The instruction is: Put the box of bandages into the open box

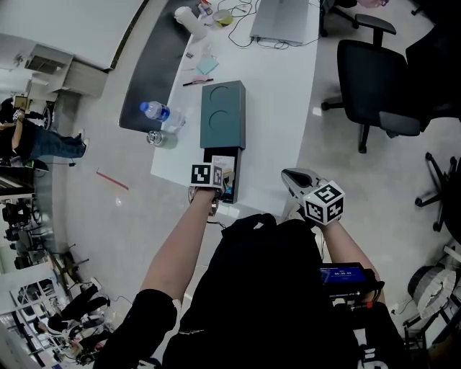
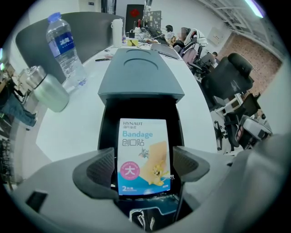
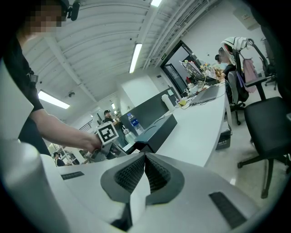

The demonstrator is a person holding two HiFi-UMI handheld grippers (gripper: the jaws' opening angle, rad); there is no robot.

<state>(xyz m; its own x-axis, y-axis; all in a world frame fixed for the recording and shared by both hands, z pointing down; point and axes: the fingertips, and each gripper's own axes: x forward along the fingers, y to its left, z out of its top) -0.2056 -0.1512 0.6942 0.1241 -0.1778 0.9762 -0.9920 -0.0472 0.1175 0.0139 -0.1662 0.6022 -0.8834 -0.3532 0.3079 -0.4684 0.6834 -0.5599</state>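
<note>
A teal box point(image 1: 223, 115) lies on the white table point(image 1: 281, 108), its black inner tray point(image 2: 141, 107) pulled out toward me and open. My left gripper point(image 1: 216, 186) holds the box of bandages point(image 2: 143, 157) upright between its pads point(image 2: 101, 168), just above the near end of that tray. The bandage box point(image 1: 224, 173) is white and blue with "Bandage" printed on it. My right gripper point(image 1: 297, 180) hovers off the table's near right edge, away from the box. Its jaws point(image 3: 144, 175) are pressed together with nothing between them.
A water bottle point(image 1: 158, 112) and a metal cup point(image 1: 160, 138) stand left of the teal box. A laptop point(image 1: 281, 21) and small items sit at the table's far end. A dark partition point(image 1: 155, 58) runs along the left; office chairs point(image 1: 382, 79) stand right.
</note>
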